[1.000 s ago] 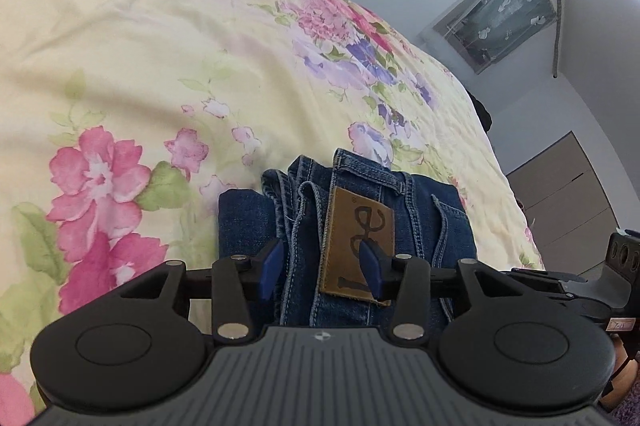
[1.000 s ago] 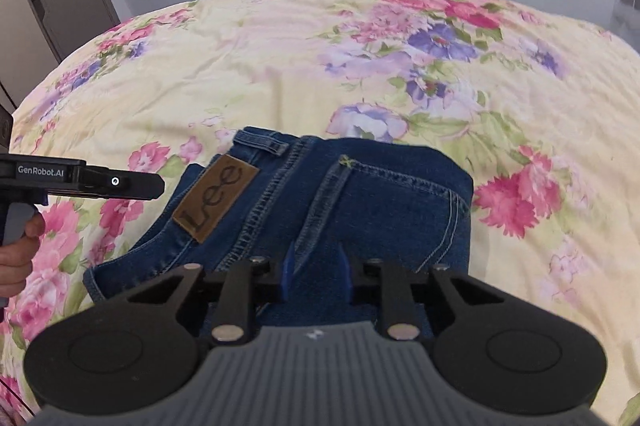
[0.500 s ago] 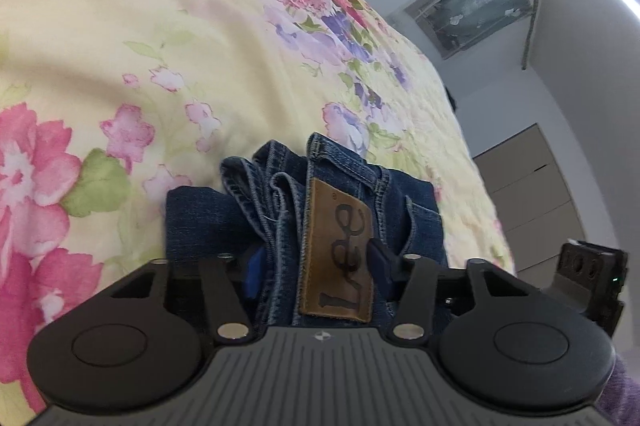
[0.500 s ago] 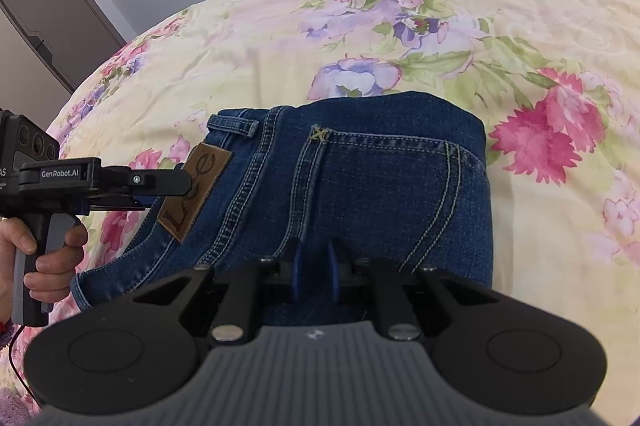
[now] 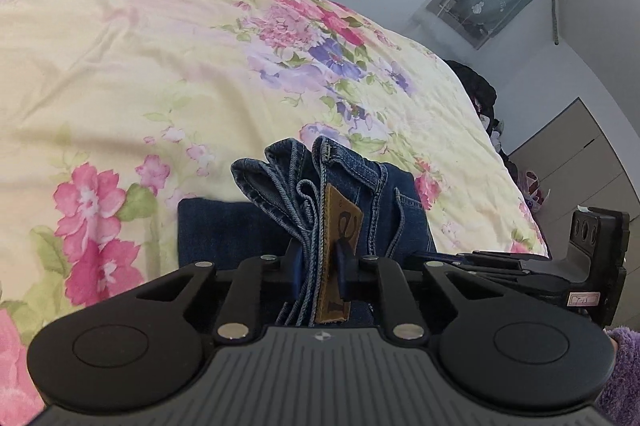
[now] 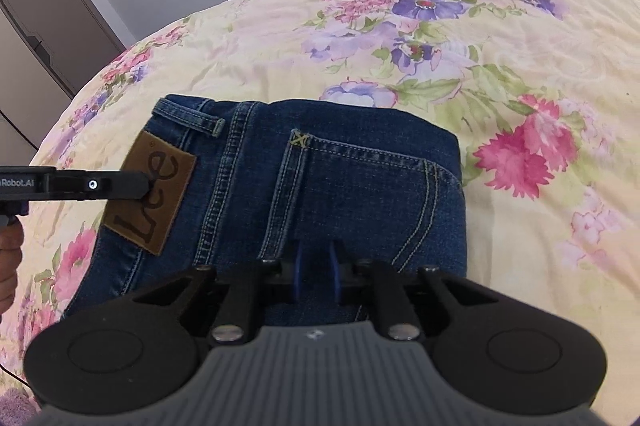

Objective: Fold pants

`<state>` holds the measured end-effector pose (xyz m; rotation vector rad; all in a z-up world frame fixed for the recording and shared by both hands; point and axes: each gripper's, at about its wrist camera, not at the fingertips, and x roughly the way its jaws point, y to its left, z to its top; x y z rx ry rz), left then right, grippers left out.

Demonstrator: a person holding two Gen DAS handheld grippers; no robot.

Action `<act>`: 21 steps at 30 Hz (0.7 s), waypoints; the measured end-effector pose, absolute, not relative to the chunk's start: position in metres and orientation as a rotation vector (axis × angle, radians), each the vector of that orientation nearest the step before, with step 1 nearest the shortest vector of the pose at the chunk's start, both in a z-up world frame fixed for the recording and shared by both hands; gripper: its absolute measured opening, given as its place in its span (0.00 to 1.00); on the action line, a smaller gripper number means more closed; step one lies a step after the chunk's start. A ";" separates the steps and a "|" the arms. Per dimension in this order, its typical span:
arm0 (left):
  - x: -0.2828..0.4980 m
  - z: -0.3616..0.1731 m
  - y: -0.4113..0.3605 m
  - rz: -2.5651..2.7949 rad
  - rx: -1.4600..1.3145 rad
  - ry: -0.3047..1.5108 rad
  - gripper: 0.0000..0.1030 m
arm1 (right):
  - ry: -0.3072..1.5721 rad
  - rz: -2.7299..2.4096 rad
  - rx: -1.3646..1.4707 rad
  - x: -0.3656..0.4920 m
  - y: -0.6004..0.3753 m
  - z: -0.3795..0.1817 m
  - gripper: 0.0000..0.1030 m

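Since a second ago we are seeing our left gripper [image 5: 318, 262] go from straddling the waistband with its jaws well apart to closing on it, and the gathered denim is now standing up off the bed.

Going from big to small: the pale yellow bedspread printed with pink and purple flowers [image 5: 132, 66] is filling both views. On it the dark blue denim pants [image 6: 340, 182] are lying already folded into a compact block, seat side up, near the edge closest to us. At the waistband the brown leather brand patch [image 6: 150, 196] is showing, and the back pocket with yellow stitching [image 6: 360, 194] is sitting beside it.

Our left gripper's jaws are closing with the bunched waistband layers and the patch between the blue pads, which are already pressing on the cloth. Our right gripper [image 6: 316, 272] is sitting nearly closed at the near edge of the folded block; its pads appear to be pinching a narrow ridge of denim, though the grip itself is partly hidden behind the gripper body.

We are judging this as the start of the final fold. Next we are needing both hands to lift together and carry the near edge over evenly, keeping the layers from slipping apart.
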<state>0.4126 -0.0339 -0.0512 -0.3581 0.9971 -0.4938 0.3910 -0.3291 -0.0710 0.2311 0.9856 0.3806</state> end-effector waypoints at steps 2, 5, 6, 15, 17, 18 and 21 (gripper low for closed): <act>0.412 -0.067 -0.022 -0.464 -0.390 1.028 0.17 | 0.984 0.384 0.232 0.390 -0.326 -0.071 0.10; 0.415 -0.099 -0.004 -0.402 -0.460 1.060 0.18 | 0.999 0.387 0.227 0.393 -0.315 -0.083 0.09; 0.417 -0.110 0.002 -0.390 -0.511 1.069 0.18 | 1.003 0.388 0.230 0.394 -0.311 -0.088 0.09; 0.422 -0.146 0.008 -0.385 -0.525 1.067 0.21 | 1.024 0.369 0.245 0.408 -0.292 -0.122 0.00; 0.420 -0.142 0.005 -0.379 -0.507 1.067 0.23 | 1.035 0.352 0.267 0.412 -0.294 -0.123 0.00; 0.420 -0.138 0.004 -0.375 -0.495 1.065 0.24 | 1.041 0.351 0.280 0.412 -0.296 -0.122 0.00; 0.412 -0.123 0.000 -0.361 -0.421 1.046 0.29 | 1.035 0.355 0.295 0.405 -0.302 -0.109 0.00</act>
